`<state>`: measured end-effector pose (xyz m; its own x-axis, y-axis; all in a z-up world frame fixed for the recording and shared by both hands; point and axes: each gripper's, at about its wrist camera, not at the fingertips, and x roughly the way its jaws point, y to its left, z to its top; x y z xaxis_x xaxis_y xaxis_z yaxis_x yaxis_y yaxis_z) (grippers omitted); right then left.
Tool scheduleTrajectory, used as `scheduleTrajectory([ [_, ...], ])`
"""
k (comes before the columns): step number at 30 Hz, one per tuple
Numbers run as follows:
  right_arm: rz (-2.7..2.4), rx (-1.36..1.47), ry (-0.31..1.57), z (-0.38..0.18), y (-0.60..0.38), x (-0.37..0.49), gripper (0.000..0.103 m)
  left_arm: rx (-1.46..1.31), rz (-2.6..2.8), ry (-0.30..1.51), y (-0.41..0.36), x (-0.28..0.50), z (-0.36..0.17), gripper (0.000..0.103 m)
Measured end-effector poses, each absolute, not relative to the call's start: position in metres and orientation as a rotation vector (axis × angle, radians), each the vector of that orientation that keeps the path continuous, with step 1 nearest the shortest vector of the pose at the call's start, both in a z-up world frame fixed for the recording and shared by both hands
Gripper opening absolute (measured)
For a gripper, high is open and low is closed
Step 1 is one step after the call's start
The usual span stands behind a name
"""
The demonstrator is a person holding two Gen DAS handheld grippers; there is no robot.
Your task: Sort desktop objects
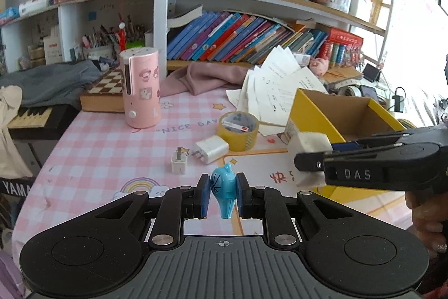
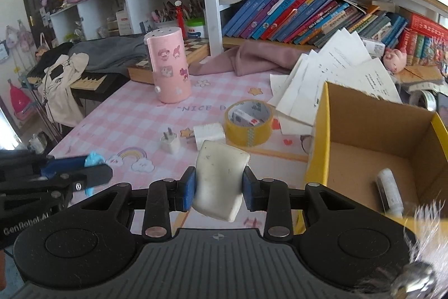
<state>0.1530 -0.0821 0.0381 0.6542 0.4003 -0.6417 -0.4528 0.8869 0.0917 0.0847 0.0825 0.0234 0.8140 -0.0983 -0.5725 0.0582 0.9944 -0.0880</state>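
Blue whistle point(image 1: 223, 190) pinched betw. left gripper point(image 1: 223, 194) pads, above pink checked tablecloth point(image 1: 112, 147). White eraser point(image 2: 219, 181) clamped in right gripper point(image 2: 219, 188), just left of yellow box point(image 2: 317, 142).

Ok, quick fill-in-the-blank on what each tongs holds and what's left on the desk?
1. The left tongs grip a small ____ plastic whistle.
2. The right tongs hold a white ____ block.
3. A small white-and-red box lies inside the ring of the yellow ____ roll.
4. A white tube lies inside the yellow cardboard ____.

Missing: blue; eraser; tape; box
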Motion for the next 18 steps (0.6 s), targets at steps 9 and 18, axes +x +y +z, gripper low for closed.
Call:
scheduleTrajectory([
  [9, 0.44, -0.058, 0.702, 0.037, -0.1, 0.097, 0.032, -0.042, -0.155, 0.612, 0.065, 0.046, 0.022, 0.018],
  [18, 0.304, -0.017, 0.717, 0.032, -0.135, 0.048, 0.032, -0.028, -0.292, 0.623, 0.037, 0.026, 0.016, 0.018],
])
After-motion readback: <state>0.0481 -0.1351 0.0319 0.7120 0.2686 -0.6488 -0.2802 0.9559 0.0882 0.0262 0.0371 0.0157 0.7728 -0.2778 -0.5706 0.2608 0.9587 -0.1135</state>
